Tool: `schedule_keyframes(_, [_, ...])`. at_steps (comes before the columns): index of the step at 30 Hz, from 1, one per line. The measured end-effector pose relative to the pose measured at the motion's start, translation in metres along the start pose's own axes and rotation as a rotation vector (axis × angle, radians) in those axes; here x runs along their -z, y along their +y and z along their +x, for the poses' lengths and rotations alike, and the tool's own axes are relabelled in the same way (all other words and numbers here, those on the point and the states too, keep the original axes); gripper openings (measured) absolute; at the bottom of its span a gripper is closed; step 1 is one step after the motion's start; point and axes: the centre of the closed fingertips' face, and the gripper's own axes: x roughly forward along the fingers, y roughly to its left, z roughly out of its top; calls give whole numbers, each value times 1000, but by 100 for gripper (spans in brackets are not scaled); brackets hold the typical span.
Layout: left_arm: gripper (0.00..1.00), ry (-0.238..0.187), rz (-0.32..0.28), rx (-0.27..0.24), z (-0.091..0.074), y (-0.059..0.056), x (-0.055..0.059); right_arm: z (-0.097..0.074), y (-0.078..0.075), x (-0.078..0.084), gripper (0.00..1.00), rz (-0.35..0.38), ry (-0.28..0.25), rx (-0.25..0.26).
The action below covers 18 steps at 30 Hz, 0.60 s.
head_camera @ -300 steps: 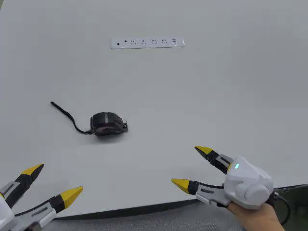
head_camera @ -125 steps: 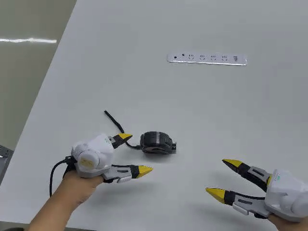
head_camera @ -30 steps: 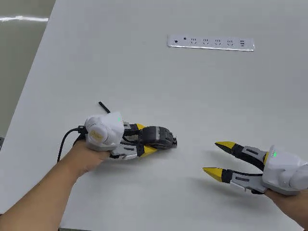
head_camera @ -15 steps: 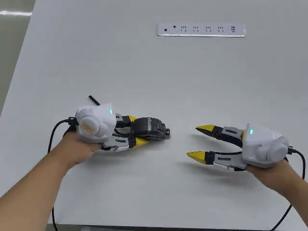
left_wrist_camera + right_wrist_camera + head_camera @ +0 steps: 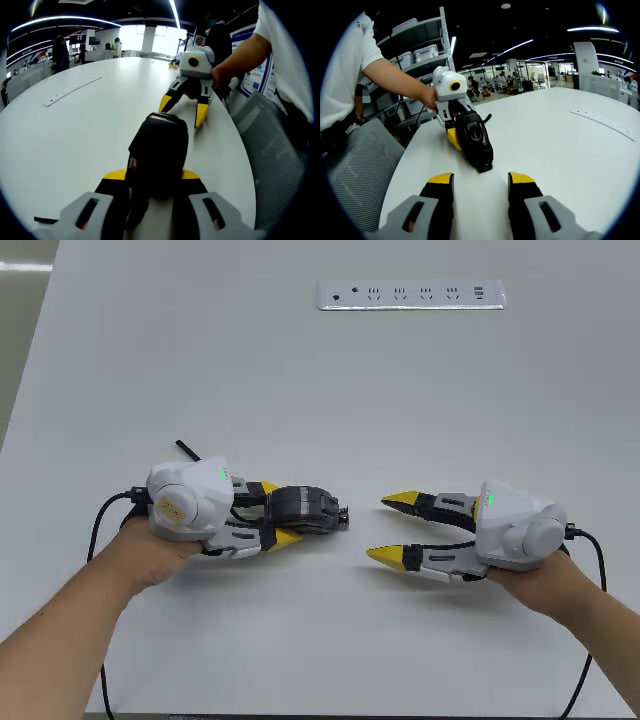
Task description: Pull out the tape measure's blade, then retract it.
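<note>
Left gripper (image 5: 281, 512) at left, jaws clamped on tape measure (image 5: 308, 508). Right gripper (image 5: 386, 528) at right, jaws apart, pointing left.

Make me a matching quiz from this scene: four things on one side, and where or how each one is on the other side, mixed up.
Things:
1. tape measure
2. left gripper
3. right gripper
4. power strip

States:
A. open, holding nothing
B. white, farthest from the person
C. black, clamped between two yellow-tipped jaws
D. shut on the black case

Pairs: 1-C, 2-D, 3-A, 4-B
</note>
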Motion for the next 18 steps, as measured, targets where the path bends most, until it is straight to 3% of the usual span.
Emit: schedule_keyframes(18, [30, 1, -8, -2, 1, 3, 3, 33, 1, 3, 39, -24, 14, -60])
